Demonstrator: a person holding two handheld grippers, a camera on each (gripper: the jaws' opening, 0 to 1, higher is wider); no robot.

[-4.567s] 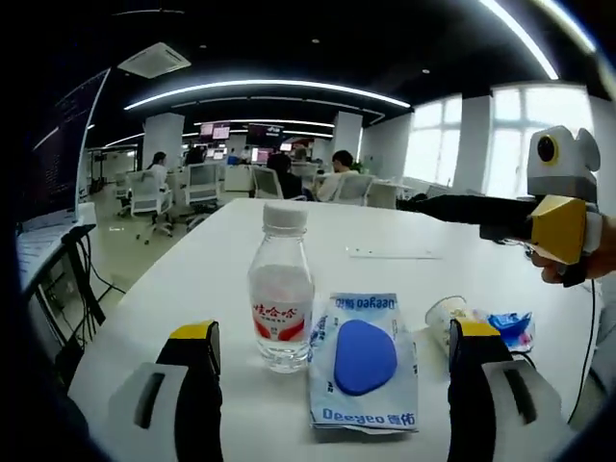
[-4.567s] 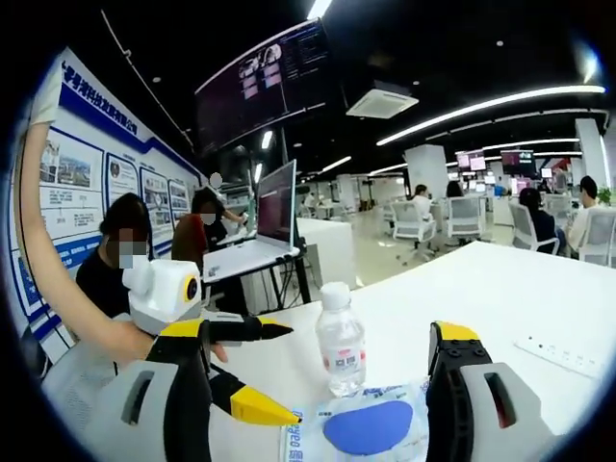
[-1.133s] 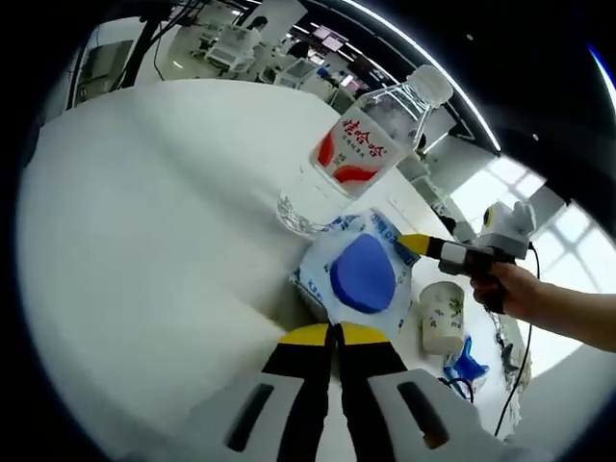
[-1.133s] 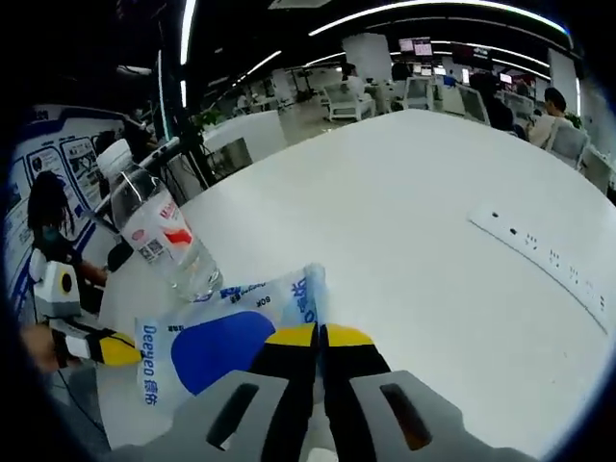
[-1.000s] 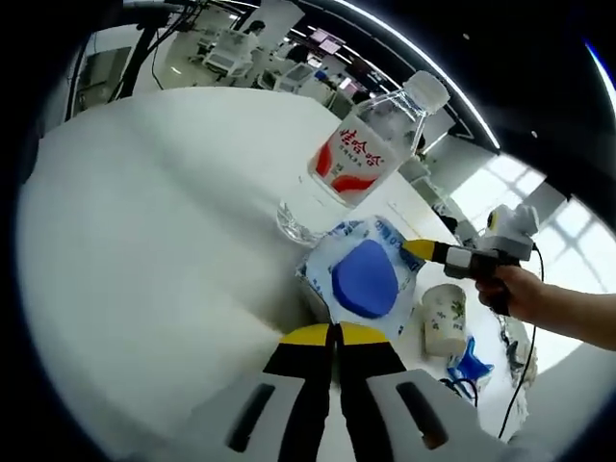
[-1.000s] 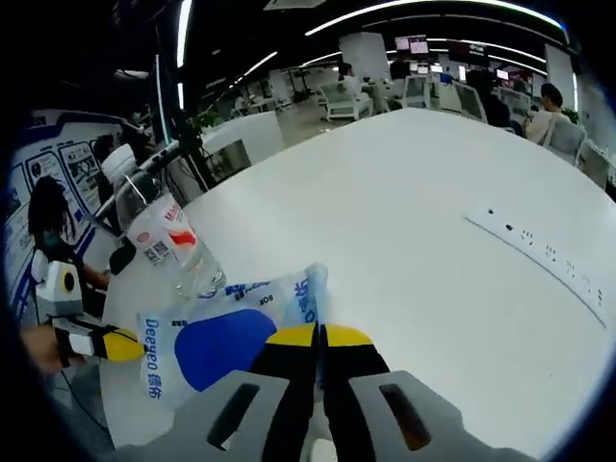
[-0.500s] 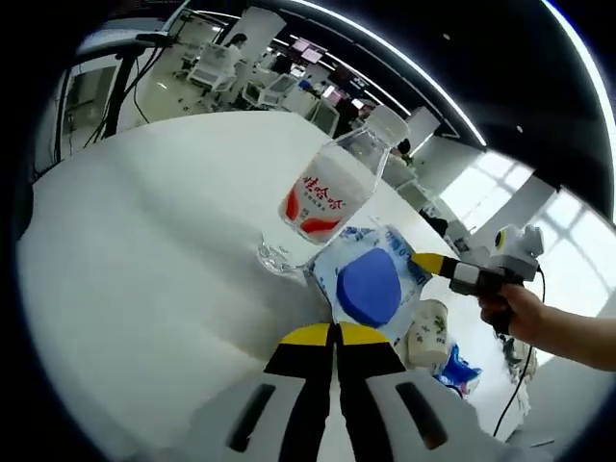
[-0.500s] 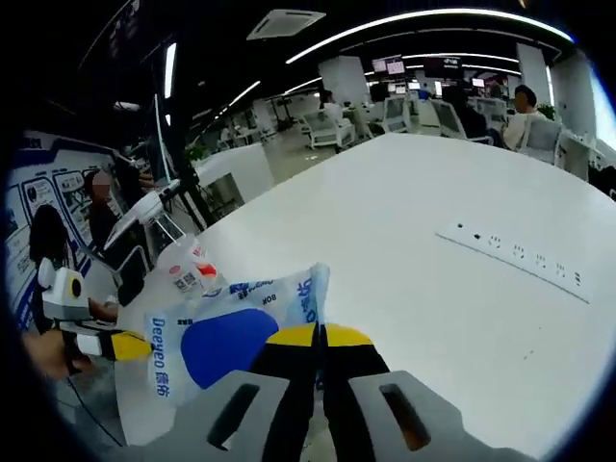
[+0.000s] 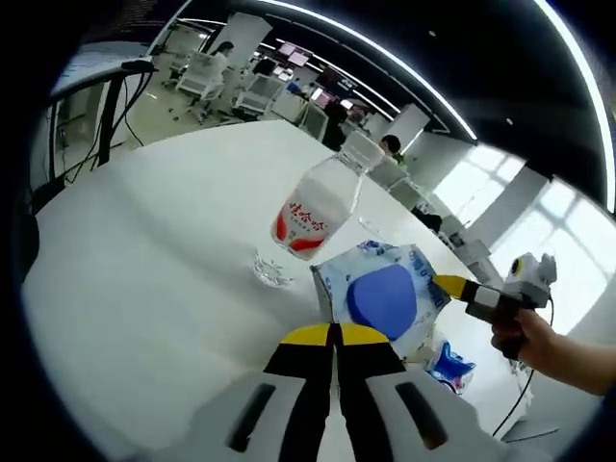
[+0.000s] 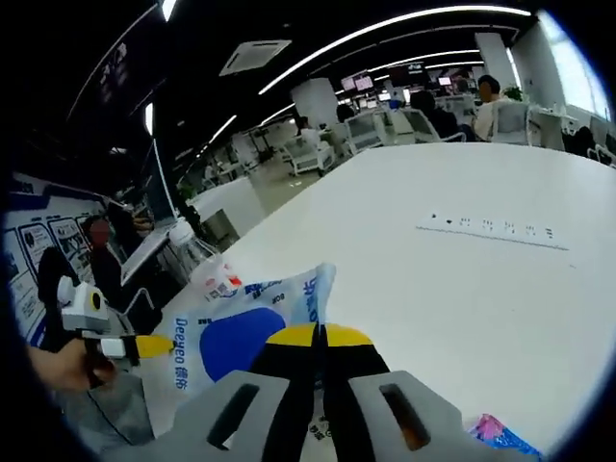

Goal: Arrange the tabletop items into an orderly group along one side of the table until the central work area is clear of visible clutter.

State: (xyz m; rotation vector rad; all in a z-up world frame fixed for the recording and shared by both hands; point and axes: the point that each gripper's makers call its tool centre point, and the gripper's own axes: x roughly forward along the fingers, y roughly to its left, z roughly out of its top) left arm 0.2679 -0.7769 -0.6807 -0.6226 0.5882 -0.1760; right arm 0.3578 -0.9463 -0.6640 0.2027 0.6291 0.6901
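White desk (image 9: 144, 269), mostly bare. Water bottle (image 9: 318, 207) upright mid-desk. Wipes pack (image 9: 385, 298) lifted clear, pinched at opposite edges: left claw (image 9: 334, 332) closed on near edge, right claw (image 10: 320, 335) closed on its side. Best kept level, both claws moved together toward one edge, set flat beside blue wrapper (image 9: 449, 366).

An open office sits behind a white table (image 9: 144, 260). Long light strips (image 10: 385, 24) curve across a dark ceiling, with an air vent (image 10: 253, 56) at upper left. Bright windows (image 9: 500, 197) stand at right. Desks and chairs (image 9: 252, 91) fill the upper left; a poster wall (image 10: 38, 241) is at left.
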